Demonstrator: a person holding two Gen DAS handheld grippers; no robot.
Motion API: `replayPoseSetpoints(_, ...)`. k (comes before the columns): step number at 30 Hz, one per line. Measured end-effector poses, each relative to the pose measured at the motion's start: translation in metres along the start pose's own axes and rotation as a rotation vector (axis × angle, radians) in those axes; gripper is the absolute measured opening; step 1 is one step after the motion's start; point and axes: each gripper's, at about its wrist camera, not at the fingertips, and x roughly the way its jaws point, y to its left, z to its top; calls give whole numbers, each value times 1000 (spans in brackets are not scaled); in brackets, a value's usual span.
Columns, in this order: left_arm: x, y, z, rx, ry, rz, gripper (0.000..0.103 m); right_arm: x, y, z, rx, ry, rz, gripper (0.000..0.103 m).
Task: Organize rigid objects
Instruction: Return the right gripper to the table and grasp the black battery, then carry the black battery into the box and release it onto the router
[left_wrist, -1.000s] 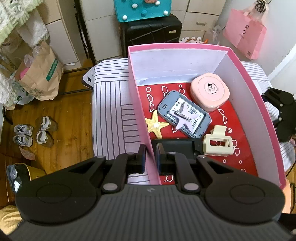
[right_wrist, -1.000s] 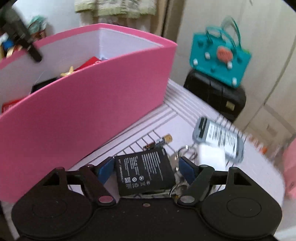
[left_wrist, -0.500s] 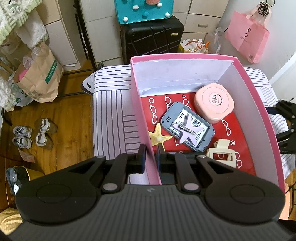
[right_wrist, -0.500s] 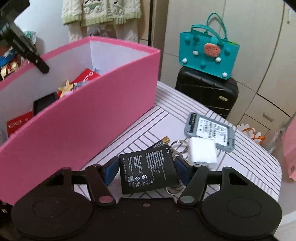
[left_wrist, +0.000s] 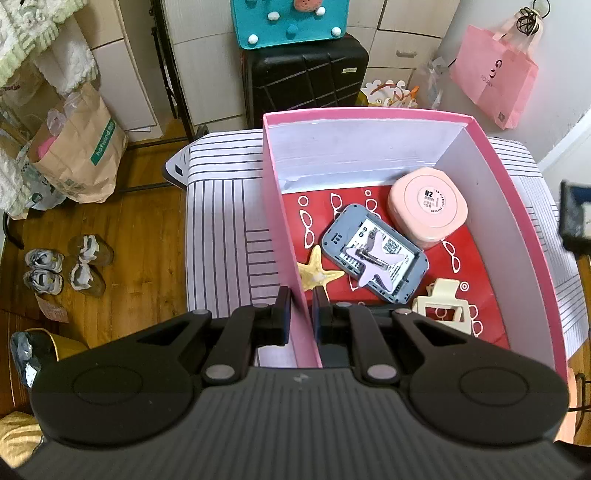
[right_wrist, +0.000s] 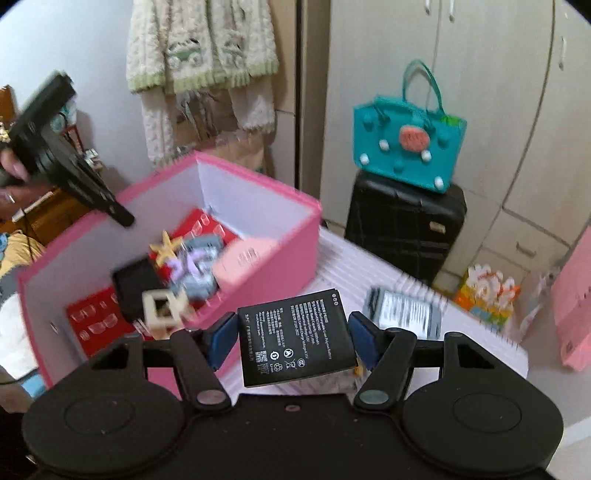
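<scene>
Grippers work on either side of a pink box (left_wrist: 517, 206) that stands on a striped cloth (left_wrist: 221, 206). The left gripper (left_wrist: 301, 306) points steeply down over the box's near-left wall, its jaws nearly together and pinching that wall, one finger outside and one inside. From the right wrist view it shows as a dark, blurred arm reaching down to the box's rim, with part of a hand (right_wrist: 11, 173) behind it at the picture's edge.

The right gripper (right_wrist: 291, 332) is held above the cloth and tilted down, beside the box's outer wall. Its blue-padded fingers (right_wrist: 221, 336) stand fairly wide and clamp a flat black battery (right_wrist: 295, 336) by its two side edges, the printed face up and clear of the cloth.

Inside the box lie a round pink case (left_wrist: 428, 206), a grey device (left_wrist: 373, 254) with a lilac star clip (left_wrist: 376, 262) on it, a yellow starfish (left_wrist: 317, 273) and a cream hair claw (left_wrist: 443, 310). A black item near the left gripper is mostly hidden behind its fingers. The right wrist view is blurred, so the box's contents smear together there, and a second grey device (right_wrist: 402, 310) on the cloth is hard to read.
</scene>
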Motion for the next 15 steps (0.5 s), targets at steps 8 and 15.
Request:
replayPoseSetpoints(8, 0, -1, -1, 5, -9, -1, 11, 13, 35, 54, -51, -25, 127, 71)
replayPoseSetpoints(15, -2, 3, -4, -3, -21, -13, 11, 76, 59, 77, -16, 69, 199, 71)
